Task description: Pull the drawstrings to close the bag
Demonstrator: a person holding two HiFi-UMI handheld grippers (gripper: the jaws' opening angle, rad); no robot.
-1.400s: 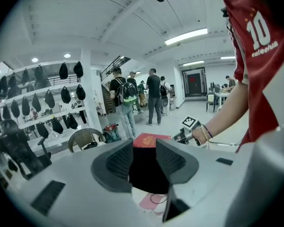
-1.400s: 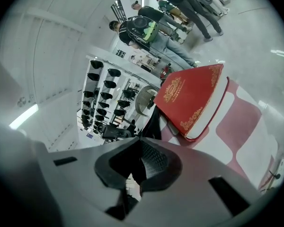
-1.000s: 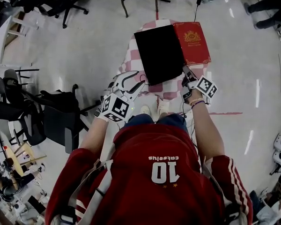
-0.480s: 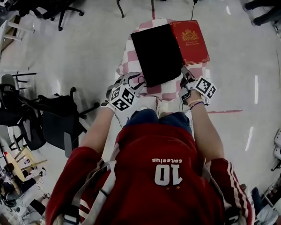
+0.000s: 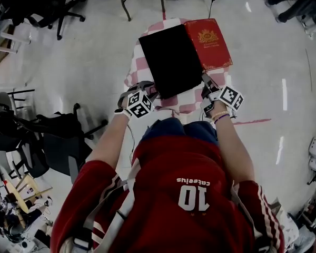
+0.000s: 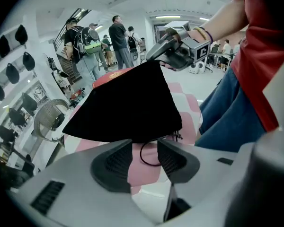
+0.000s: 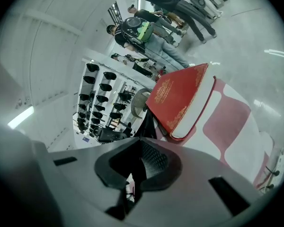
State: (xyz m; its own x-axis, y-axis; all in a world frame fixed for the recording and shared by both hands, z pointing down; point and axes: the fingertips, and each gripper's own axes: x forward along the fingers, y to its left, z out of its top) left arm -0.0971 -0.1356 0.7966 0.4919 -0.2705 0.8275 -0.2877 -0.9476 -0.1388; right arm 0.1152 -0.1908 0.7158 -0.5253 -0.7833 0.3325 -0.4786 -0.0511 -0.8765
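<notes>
Drawstring, a thin black cord, loops over the pink-and-white checked tabletop cloth just ahead of your red shirt with its white "10". It lies between the ribbed pads of your left tool, which stand apart and do not press it. Just beyond, the one bag, soft matte black fabric, spreads across that cloth, its near right corner pinched in your closed right tool. Against the bag's far side lies a single red hardcover book with a gold crest, its lettering too small to read.
</notes>
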